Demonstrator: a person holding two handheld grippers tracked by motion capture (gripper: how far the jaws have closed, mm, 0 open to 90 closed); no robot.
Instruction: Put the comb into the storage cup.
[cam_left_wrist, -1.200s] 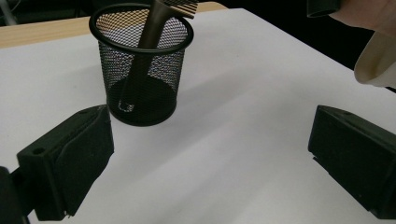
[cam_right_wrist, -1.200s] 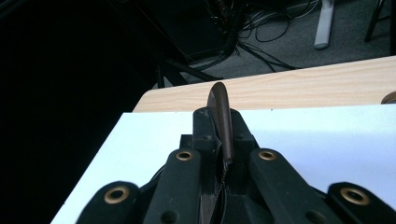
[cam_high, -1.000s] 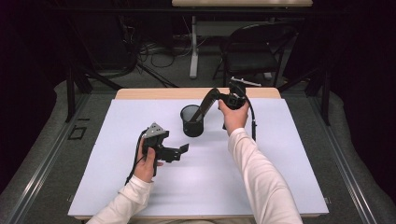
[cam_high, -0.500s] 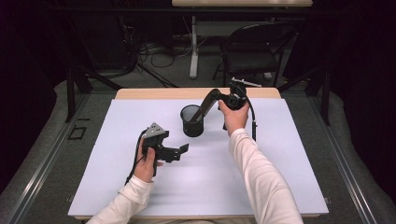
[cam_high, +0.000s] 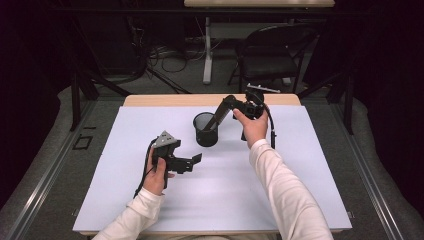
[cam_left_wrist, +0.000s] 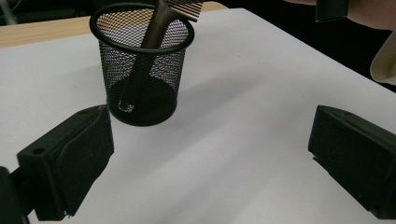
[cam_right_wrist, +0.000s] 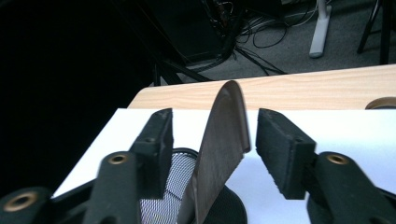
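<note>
A black mesh cup (cam_high: 206, 131) stands on the white sheet toward the back of the table. A dark comb (cam_high: 218, 118) leans in it, handle end at the bottom (cam_left_wrist: 140, 70), toothed end up. My right gripper (cam_high: 229, 101) is at the comb's top end. Its jaws have just been opening, and the comb (cam_right_wrist: 224, 140) stands between them with a gap beside the left pad. My left gripper (cam_high: 195, 161) rests near the sheet's middle left, pointing at the cup (cam_left_wrist: 140, 107). It is open (cam_left_wrist: 210, 158), with nothing between its jaws.
The white sheet (cam_high: 280, 190) covers most of the wooden table (cam_high: 165, 100). Behind the table are a black folding chair (cam_high: 272, 55), a desk leg and loose cables on the floor. My right hand (cam_left_wrist: 373, 14) shows at the top right of the left gripper view.
Both hands have stayed where they were. The right gripper's jaws have spread apart from the comb's top end, and the comb stays leaning in the cup.
</note>
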